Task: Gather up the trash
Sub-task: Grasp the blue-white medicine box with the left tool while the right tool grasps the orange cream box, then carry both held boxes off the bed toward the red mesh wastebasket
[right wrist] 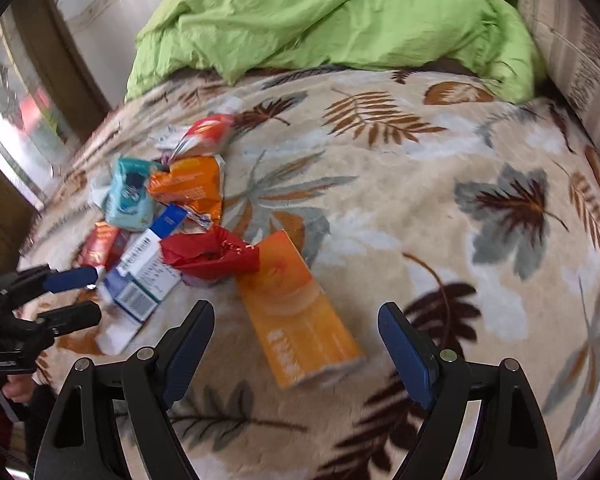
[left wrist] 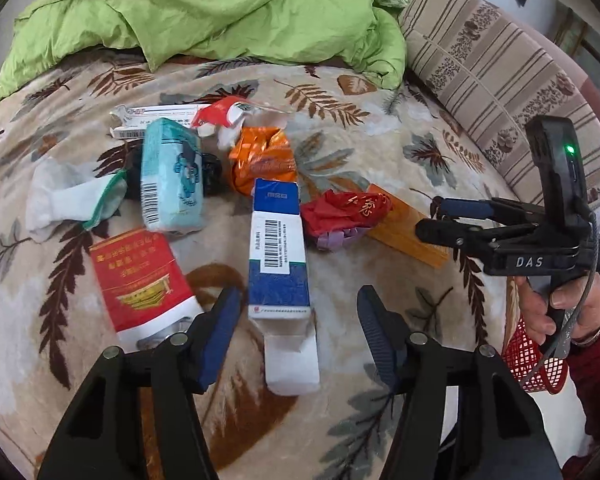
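While both grippers hang over the leaf-patterned blanket (left wrist: 380, 128), neither has anything in its grip: the left gripper (left wrist: 298, 334) stands released with the flap end of the blue-and-white carton (left wrist: 278, 256) between its fingers but clear of the pads, and the right gripper (right wrist: 296, 350) gapes wide astride the near end of the orange carton (right wrist: 300, 316), also untouched. Judged from this, each claw is lined up along its carton's long axis so the jaws can close across the narrow width. Remaining trash is bunched at 11 to 12 o'clock of the left gripper: a red cigarette pack (left wrist: 140, 276), a teal tissue pack (left wrist: 172, 176), an orange wrapper (left wrist: 262, 158), a crumpled red wrapper (left wrist: 344, 210). A red mesh basket (left wrist: 534, 360) sits at 3 o'clock, low beside the person's hand (left wrist: 560, 308), probably the collection bin, kept near for short carries.
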Demonstrator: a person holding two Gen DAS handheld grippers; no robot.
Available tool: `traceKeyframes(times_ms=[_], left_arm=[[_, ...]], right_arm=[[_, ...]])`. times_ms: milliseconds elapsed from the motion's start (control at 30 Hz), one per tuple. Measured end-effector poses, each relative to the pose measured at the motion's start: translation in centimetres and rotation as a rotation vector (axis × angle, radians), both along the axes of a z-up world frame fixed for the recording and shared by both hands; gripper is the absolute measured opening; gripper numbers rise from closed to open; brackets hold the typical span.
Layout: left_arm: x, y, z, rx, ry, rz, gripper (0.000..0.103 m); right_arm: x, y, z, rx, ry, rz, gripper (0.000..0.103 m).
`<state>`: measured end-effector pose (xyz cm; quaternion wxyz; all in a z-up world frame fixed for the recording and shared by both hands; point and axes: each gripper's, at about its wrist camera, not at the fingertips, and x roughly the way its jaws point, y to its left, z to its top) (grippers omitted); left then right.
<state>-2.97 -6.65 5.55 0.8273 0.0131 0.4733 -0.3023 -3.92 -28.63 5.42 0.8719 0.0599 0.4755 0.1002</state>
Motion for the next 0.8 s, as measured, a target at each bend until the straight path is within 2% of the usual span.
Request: traceKeyframes(times_ms=[67, 100, 133, 200, 233, 267, 333, 367, 600, 667, 800], left_arm=[[0.4, -0.8, -0.4, 0.027, 0.004, 0.008, 0.060], [0.5, -1.1, -0.6, 0.044, 0.003, 0.017, 0.060], [0.7, -1.3, -0.8, 0.055, 0.003, 0.026, 0.060], [1.1, -1.7, -1.0, 0.069, 0.010, 0.051, 0.058], [1.2, -1.9, -1.2, 0.076, 0.012, 0.058, 0.053], [1.3, -2.1, -1.4, 0.092, 0.012, 0.067, 0.049], [1.4, -2.6, -1.9, 0.127, 0.019, 0.083, 0.036], [1.4, -2.7, -2.2, 0.129, 0.027, 0.086, 0.033], [0.0, -3.2, -2.7, 0.134, 0.023, 0.123, 0.033], [0.2, -3.5, -3.3, 0.150, 0.038, 0.129, 0.033], [-0.1, -3.9, -3.4, 0.170, -0.004, 0.136, 0.032]], right_arm=[[0.7, 0.6, -0.9, -0.015, 0.018, 0.033, 0.086], [0.9, 0.9, -1.4, -0.040, 0.031, 0.036, 0.080], [1.1, 1.1, -1.8, -0.057, 0.043, 0.036, 0.071], [1.0, 1.0, -2.4, -0.057, 0.061, 0.038, 0.063], [0.7, 1.1, -2.5, -0.063, 0.059, 0.027, 0.061], [0.4, 1.0, -2.5, -0.069, 0.054, 0.019, 0.060], [-0.6, 0.9, -2.2, -0.064, 0.046, -0.008, 0.057], [-1.1, 0.7, -2.1, -0.052, 0.047, -0.023, 0.057], [-5.7, -0.1, -1.8, 0.035, 0.073, -0.141, 0.057], [-6.3, 0.0, -1.9, 0.035, 0.080, -0.172, 0.057], [-6.8, -0.1, -1.9, 0.051, 0.073, -0.219, 0.057]])
